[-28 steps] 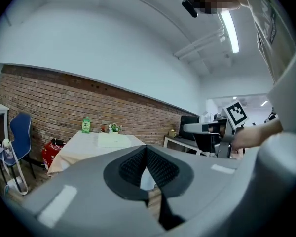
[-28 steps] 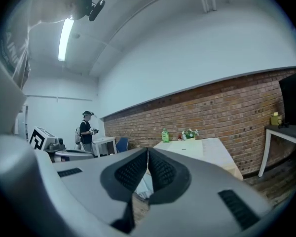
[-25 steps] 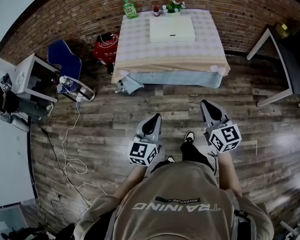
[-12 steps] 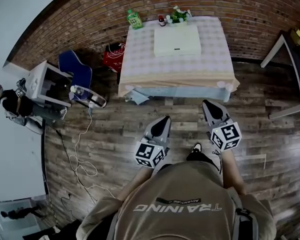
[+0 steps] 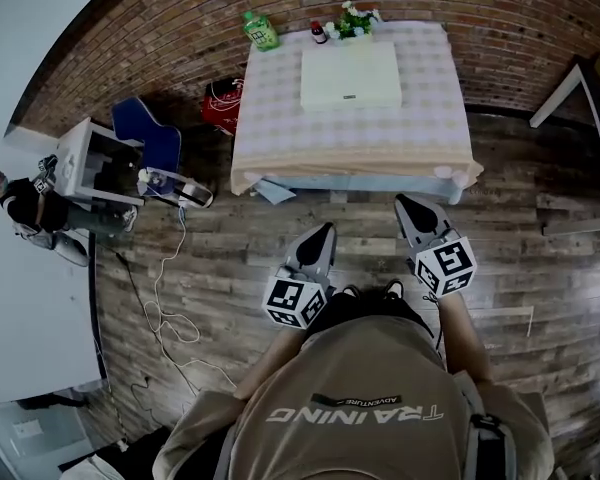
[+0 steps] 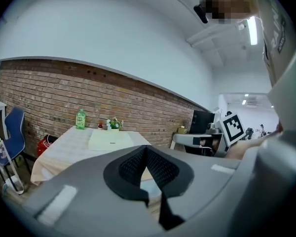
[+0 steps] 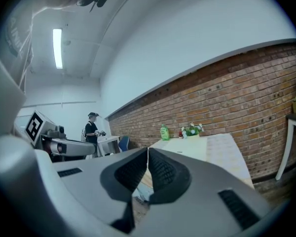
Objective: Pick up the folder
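Note:
The folder (image 5: pixel 350 75) is a flat cream rectangle lying on the checked cloth of a table (image 5: pixel 420 128) against the brick wall. My left gripper (image 5: pixel 326 231) and right gripper (image 5: pixel 404 204) are held side by side over the wooden floor, short of the table's front edge, both pointing at it. Both are shut with nothing between the jaws. In the left gripper view the folder (image 6: pixel 108 140) lies beyond the closed gripper (image 6: pixel 145 149). The right gripper view shows the folder (image 7: pixel 189 147) past its closed gripper (image 7: pixel 148 152).
A green bottle (image 5: pixel 261 30), a small red bottle (image 5: pixel 319 34) and a flower pot (image 5: pixel 357 20) stand at the table's far edge. Left of the table are a red bag (image 5: pixel 220 103), a blue chair (image 5: pixel 145 133), a white cabinet (image 5: pixel 90 163) and a floor cable (image 5: pixel 160 308). A person (image 5: pixel 20 208) stands far left.
The table has drawn closer in the head view as the person walks toward it. Both grippers have travelled forward with the body and stay shut.

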The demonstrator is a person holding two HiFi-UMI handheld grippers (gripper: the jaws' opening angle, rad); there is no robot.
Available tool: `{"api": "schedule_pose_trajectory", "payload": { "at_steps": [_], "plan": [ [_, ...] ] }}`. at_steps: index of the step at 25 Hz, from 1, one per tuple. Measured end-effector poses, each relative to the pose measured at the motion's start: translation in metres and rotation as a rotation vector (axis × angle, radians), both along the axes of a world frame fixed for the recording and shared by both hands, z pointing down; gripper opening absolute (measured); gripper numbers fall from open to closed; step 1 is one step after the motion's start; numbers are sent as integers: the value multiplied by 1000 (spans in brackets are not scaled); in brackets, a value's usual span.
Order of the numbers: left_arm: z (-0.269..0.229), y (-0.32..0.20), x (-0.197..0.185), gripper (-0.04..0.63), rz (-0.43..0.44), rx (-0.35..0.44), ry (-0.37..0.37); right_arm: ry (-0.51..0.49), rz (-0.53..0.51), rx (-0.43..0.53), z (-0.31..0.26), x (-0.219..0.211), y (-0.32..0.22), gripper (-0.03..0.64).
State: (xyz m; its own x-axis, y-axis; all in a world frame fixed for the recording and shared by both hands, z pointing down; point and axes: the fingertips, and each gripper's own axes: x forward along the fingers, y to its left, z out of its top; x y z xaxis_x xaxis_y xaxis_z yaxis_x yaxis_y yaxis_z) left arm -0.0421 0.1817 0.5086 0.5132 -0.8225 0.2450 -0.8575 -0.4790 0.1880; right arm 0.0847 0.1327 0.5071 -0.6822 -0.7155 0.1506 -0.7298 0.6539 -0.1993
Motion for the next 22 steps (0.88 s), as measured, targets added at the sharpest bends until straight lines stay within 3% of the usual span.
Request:
{"api": "schedule_pose_trajectory", "payload": {
  "at_steps": [5, 13, 22],
  "plan": [
    [4, -29, -17, 6, 25, 5, 1, 24, 16, -7, 4, -15, -22, 12],
    [-15, -104, -54, 6, 92, 89, 20, 94, 56, 23, -21, -54, -67, 12],
    [-7, -166, -101, 6, 168, 95, 31, 110, 137, -34, -13, -93, -113, 12]
  ]
}}
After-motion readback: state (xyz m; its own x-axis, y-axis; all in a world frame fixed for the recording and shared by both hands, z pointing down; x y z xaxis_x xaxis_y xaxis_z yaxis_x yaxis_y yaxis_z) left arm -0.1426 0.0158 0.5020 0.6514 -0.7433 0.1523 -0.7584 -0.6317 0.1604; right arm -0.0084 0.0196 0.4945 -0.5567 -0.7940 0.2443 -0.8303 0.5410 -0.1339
